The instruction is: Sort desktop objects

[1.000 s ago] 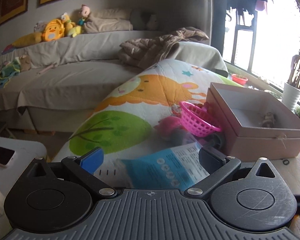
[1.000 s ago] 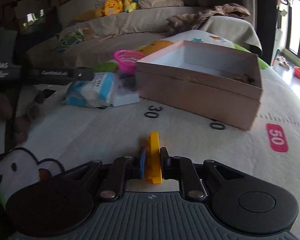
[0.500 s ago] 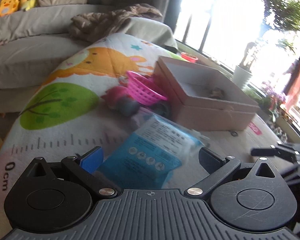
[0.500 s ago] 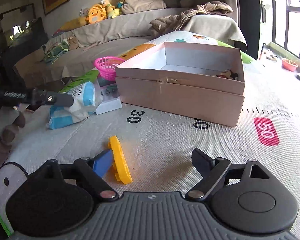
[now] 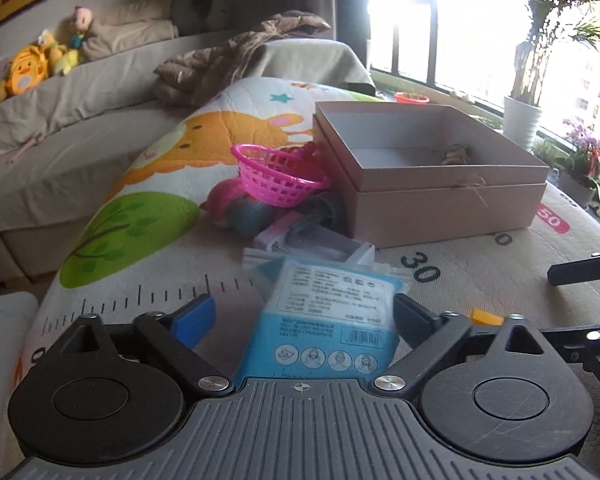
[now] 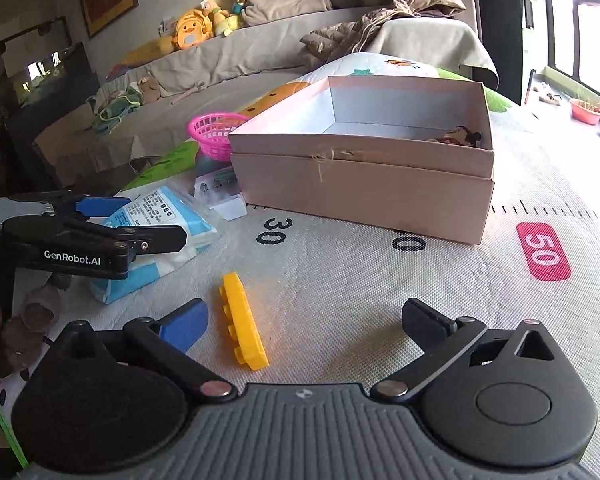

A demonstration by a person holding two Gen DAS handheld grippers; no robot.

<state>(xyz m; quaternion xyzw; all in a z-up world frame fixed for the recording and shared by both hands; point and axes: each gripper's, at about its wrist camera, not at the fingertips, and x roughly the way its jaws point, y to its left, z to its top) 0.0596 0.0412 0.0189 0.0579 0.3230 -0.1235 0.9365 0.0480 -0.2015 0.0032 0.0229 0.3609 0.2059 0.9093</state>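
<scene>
My left gripper [image 5: 304, 316] is open, its fingers either side of a blue and white mask packet [image 5: 324, 320] lying on the mat; it also shows in the right wrist view [image 6: 156, 220]. My right gripper [image 6: 304, 320] is open over the mat, with a yellow toy brick [image 6: 242, 316] lying free just inside its left finger. An open pink cardboard box [image 6: 364, 184] stands behind, with a small doll [image 6: 458, 136] in its far right corner. The left gripper [image 6: 112, 228] shows from the side in the right wrist view.
A pink plastic basket [image 5: 280, 176] sits on a pile of toys left of the box, with a clear plastic case [image 5: 312, 240] in front. The mat [image 6: 380, 280] has printed ruler numbers. A sofa with plush toys [image 6: 192, 32] lies behind.
My right gripper opened and released the yellow brick onto the mat, then drew back slightly. My left gripper swung right and closed in around the mask packet.
</scene>
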